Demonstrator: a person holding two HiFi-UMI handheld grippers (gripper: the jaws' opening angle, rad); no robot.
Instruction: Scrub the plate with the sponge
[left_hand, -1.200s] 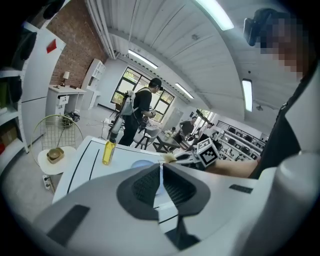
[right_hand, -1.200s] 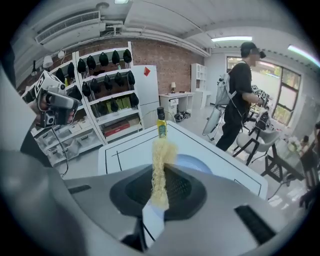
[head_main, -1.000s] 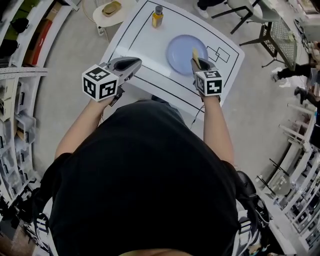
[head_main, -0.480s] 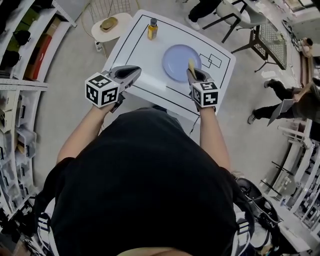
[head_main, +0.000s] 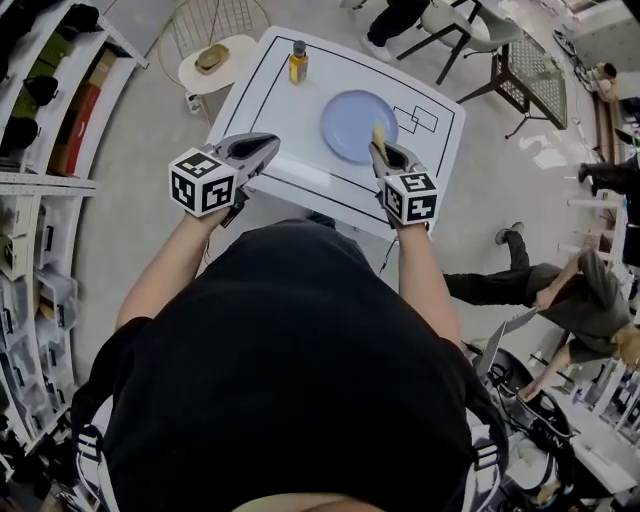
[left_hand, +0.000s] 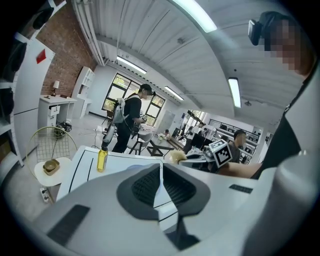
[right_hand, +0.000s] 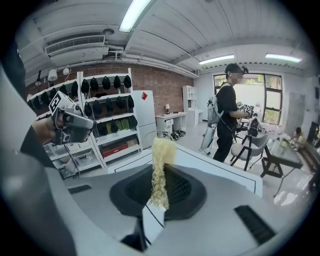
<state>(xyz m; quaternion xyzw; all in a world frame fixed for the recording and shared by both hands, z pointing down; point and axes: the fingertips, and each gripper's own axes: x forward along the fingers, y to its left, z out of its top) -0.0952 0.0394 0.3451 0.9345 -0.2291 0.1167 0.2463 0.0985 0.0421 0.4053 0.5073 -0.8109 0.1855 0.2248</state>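
— What did the head view show?

— My right gripper (head_main: 382, 150) was clamped on the sponge (head_main: 379, 135), and the sponge's tip overlapped the blue plate's (head_main: 345, 120) rim at about its 4 o'clock. The plate lay on the white table (head_main: 280, 110), with a yellow bottle (head_main: 298, 63) at its 10 o'clock. My left gripper (head_main: 268, 145) hung well apart from the plate, out at its 8 o'clock, over the table's near edge.

— And the left gripper view?

— Its jaws were pressed together with nothing between them.

— The right gripper view?

— There the jaws pinched the yellow sponge on edge, its free end rising toward 12 o'clock. The plate itself wasn't in that view.

— How far along were you?

— I judged the sponge was in hand and brought to the plate. I couldn't tell whether it touched. No suds or wiped marks showed, so most of the plate looked left to scrub.
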